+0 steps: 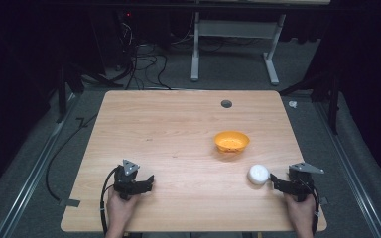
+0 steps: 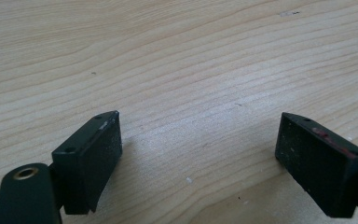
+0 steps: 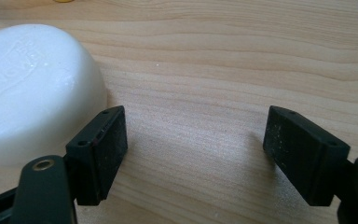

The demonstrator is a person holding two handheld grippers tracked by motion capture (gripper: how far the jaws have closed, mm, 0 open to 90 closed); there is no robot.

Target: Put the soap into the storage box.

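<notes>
High cam looks fwd and down over the whole tabletop [image 1: 178, 129]; both tongs cams sit v. close, low over the wood. High + right cams share the white soap [image 1: 258, 174].

Desk [image 1: 178, 139]: light wood-grain top, rounded corners, round dark cable hole [image 1: 226, 104] near its far edge. Floor [image 1: 228, 69] around the desk: grey carpet. Metal rails on the floor run along both sides of the desk, left rail [image 1: 30, 183] and right rail [image 1: 349, 168]. Beyond the desk's far edge: white frame [image 1: 233, 44] of a second table, two legs on flat feet. Far left of the desk: tangle of black cables [image 1: 144, 59] on the floor, a small red light [image 1: 127, 15] above them. A small white scrap [image 1: 292, 104] lies just off the desk's far right corner. Room beyond is dark; light falls mainly on the desk.
</notes>
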